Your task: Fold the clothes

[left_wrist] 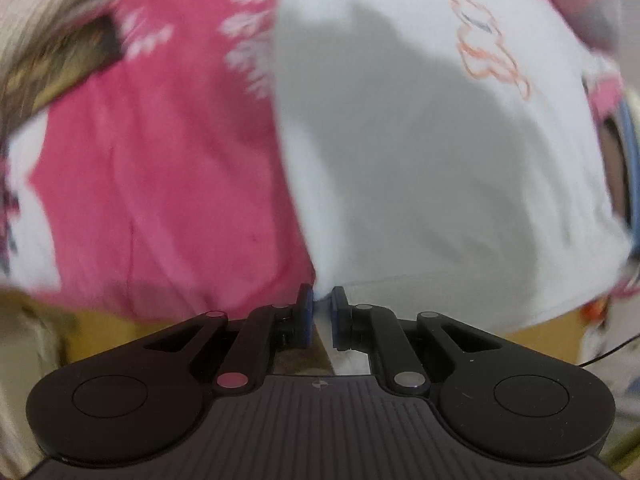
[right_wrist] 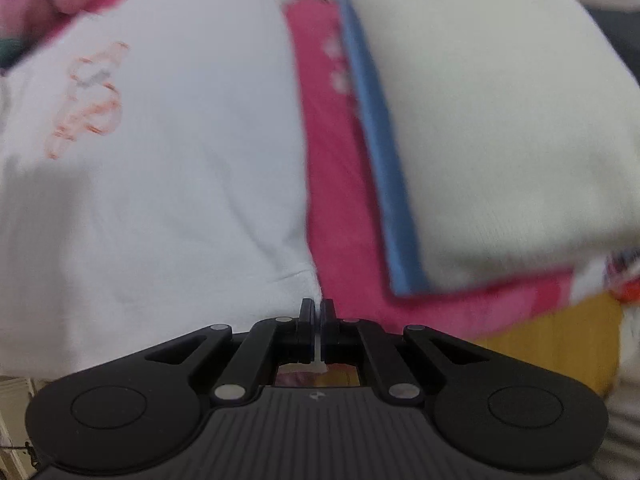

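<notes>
White garment point(left_wrist: 420, 160) edge in both tools

The white garment point(left_wrist: 420, 160) is soft, matt cloth with a thin orange printed outline. Beside it, the pink fabric point(left_wrist: 160, 200) looks like matt woven cloth, faintly creased, with white printed marks. Beyond the pink fabric, the cream folded piece point(right_wrist: 500, 140) has a finely ribbed knit and a smooth blue edging. The left tool point(left_wrist: 320, 312) is matt black plastic with dull metal pins and blue pads.

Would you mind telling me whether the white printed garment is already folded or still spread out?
Mostly spread: the white garment with the orange print shows one broad panel, both grippers pinching its bottom corners. Any fold underneath cannot be seen.
</notes>
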### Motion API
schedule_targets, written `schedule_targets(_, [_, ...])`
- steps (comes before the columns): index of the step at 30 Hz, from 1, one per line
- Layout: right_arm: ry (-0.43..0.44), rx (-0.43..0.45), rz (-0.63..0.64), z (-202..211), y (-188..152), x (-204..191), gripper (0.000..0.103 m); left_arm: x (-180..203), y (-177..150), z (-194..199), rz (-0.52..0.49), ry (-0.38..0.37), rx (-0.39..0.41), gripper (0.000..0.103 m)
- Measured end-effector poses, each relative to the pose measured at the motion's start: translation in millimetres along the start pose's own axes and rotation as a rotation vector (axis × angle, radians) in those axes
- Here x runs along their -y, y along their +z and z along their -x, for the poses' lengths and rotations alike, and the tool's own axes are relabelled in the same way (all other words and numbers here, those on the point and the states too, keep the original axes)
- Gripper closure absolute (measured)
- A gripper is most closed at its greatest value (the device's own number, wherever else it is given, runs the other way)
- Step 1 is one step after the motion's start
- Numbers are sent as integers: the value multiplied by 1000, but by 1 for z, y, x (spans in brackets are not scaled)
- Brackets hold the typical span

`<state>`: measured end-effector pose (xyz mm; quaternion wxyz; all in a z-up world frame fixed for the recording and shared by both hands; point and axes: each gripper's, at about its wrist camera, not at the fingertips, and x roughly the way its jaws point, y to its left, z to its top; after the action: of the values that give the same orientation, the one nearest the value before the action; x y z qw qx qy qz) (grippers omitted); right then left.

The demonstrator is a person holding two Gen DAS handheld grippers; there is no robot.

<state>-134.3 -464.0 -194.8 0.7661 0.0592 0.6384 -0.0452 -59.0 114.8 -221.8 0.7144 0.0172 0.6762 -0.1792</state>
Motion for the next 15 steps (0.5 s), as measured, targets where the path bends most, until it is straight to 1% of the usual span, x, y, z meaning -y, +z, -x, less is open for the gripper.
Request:
schedule_targets(1, [-10,11,12,-2,-4,-1,101,4,0,-8,-39,26,-22,94])
schedule_targets(3, [-49,-62,28,-26,-14,-4,99,4,-4,-22,-53,67,-74,88])
schedule_targets(5, [-158,-152,63,-50,-31,0,98,4,-8,-37,-64,108,-127,88])
schedule_targets(6, [-183,-168,68,-52,-37,4,98,4,-11,-33,-68,120,-125,86])
schedule_targets(7, [-179,-158,58,-48,-41,9,98,4,-13,-28,-73,131,-121,84])
schedule_targets(8, [-165,-135,50,-39,-43,13,98,4,-15,-23,-77,141,-117,78])
schedule_targets(10, [-117,-70,47,-20,-40,16,98,4,-13,-4,-29,127,-69,76])
schedule_targets(11, [-73,-15,62,-13,-29,9,98,9,-9,6,-15,109,-28,76])
schedule_targets(12, [-22,46,89,-5,-24,0,98,17,-2,13,-22,88,23,75])
schedule_targets(14, [101,172,190,4,-15,-24,98,40,12,19,-50,36,125,70])
schedule_targets(15, [138,204,253,-1,-11,-39,98,51,20,13,-72,9,148,70])
